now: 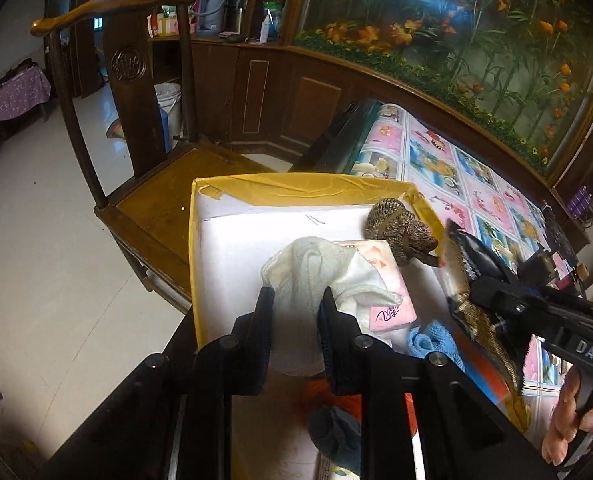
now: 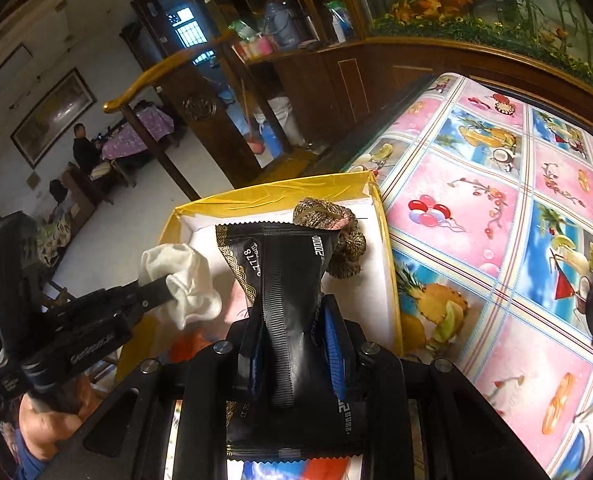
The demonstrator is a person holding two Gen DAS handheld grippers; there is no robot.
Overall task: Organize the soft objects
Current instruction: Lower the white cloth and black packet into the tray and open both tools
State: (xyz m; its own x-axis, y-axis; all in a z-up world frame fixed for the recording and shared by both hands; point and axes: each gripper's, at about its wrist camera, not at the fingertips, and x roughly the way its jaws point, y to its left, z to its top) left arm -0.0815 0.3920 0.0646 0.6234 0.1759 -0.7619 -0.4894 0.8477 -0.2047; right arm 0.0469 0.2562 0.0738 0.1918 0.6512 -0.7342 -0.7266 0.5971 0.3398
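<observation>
A white-lined cardboard box (image 1: 296, 184) (image 2: 264, 196) with yellow tape on its rim stands at the table's left end. My left gripper (image 1: 296, 312) (image 2: 168, 292) is shut on a crumpled white cloth (image 1: 312, 276) (image 2: 188, 284) and hangs over the box. My right gripper (image 2: 296, 340) (image 1: 468, 292) is shut on a black packet (image 2: 288, 280) (image 1: 472, 256) with gold trim, held over the box's right side. Inside the box lie a brown knitted piece (image 1: 396, 228) (image 2: 336, 232) at the far right corner, a pink tissue pack (image 1: 388, 280), a light blue cloth (image 1: 432, 340) and a dark blue sock (image 1: 336, 432).
The table carries a pink and blue fruit-print cloth (image 2: 496, 240) to the right of the box. A wooden armchair (image 1: 156, 184) stands close behind the box's left side. A dark wood cabinet (image 1: 316, 92) with a floral panel lines the back. Two people (image 2: 82, 144) sit far off.
</observation>
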